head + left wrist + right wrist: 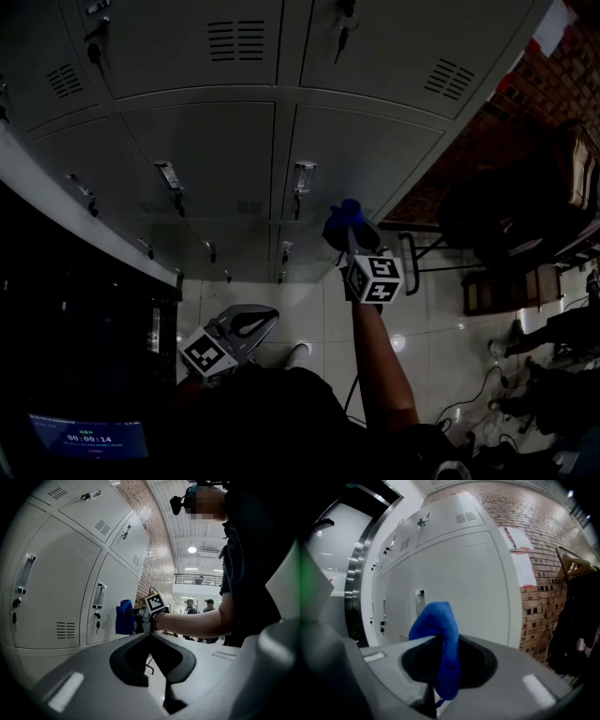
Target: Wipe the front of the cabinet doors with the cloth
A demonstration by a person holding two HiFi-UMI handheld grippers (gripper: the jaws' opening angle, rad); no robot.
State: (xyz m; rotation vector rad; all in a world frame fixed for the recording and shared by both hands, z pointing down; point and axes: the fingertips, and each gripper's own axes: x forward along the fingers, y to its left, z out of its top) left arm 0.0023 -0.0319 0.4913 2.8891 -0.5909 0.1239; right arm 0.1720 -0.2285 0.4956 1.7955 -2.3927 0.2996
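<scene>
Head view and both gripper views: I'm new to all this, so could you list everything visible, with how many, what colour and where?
cabinet doors: at least six, pale grey, stacked in rows straight ahead
cloth: one, blue, pinched in the right gripper, near a door
brick wall: one, red-brown, right of the cabinets
paper sheets: two, white, on the brick wall
floor: white tiles, below the cabinets
screen: one, blue, lower left
bystanders: at least two, dark clothes, far back
forearm: one, bare, behind the right gripper
left gripper: one, grey, shut, empty
right gripper: one, grey, shut on cloth
</scene>
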